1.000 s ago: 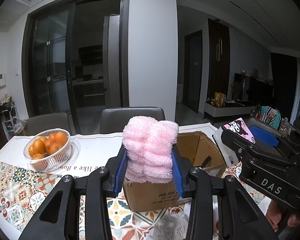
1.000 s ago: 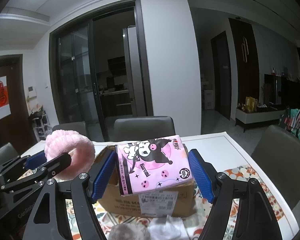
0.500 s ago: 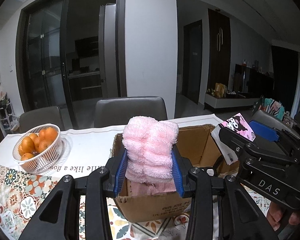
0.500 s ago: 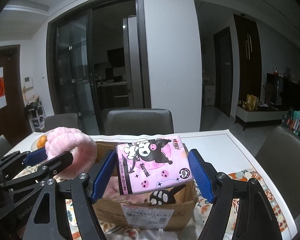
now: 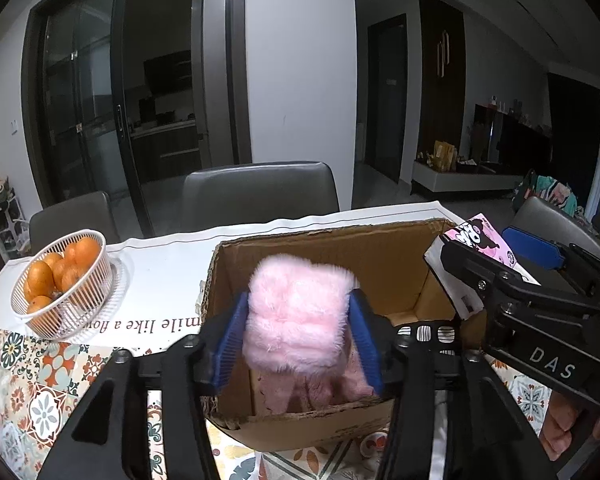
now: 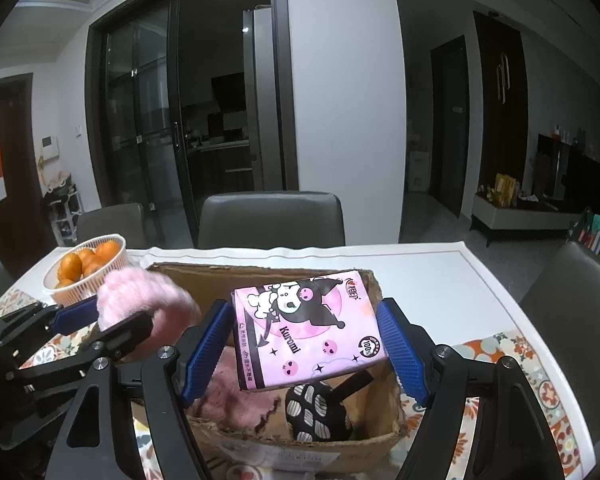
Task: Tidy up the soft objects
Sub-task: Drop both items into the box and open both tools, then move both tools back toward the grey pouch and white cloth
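Headband (image 5: pixel 296 316) blurred between your left claw's (image 5: pixel 298 336) just-widening blue pads over the box (image 5: pixel 384 256), pads apparently clear of it, tissue pack (image 6: pixel 306 330) pinched in your right claw (image 6: pixel 306 348) above the box, oranges (image 5: pixel 56 276) on the table (image 5: pixel 168 264).
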`<state>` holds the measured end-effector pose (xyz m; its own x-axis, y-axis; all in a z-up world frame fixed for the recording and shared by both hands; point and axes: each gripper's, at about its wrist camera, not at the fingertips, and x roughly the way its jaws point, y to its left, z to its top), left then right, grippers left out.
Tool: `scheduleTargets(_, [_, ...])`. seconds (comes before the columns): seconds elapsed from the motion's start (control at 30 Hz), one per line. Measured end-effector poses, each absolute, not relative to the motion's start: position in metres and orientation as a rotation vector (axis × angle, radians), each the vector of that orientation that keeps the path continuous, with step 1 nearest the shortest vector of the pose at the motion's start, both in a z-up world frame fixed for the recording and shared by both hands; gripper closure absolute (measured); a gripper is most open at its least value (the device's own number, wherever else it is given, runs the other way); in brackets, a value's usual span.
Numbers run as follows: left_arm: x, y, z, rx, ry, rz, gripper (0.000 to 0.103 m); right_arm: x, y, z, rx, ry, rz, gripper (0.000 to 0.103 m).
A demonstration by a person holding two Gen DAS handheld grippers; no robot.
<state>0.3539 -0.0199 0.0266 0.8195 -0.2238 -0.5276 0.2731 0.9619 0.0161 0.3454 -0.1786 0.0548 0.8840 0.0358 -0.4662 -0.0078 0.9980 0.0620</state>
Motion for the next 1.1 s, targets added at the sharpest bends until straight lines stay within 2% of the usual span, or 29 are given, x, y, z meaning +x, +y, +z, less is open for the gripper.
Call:
scheduleTargets(0.1, [0.355,-0.020,0.027,0.097,0.551,-0.258,0.040,0.349,-0.180,0.054,0.068,0.491,0.018,0.025])
scheduleTargets(0.17, [0.353,-0.019,0.028,0.094,0.548,-0.256,0.037,0.353,-0.182,0.058,0.076,0.492,0.008,0.020])
scheduleTargets(0.23, [0.349,-0.018,0.030,0.090,0.545,-0.250,0.037,0.353,-0.183,0.060,0.082,0.493,0.009,0.016])
scheduleTargets(1.1, [0.258,-0.008,0.066,0.125,0.440,-0.198,0.033,0.260,-0.185,0.088,0.074,0.409,-0.041,0.016])
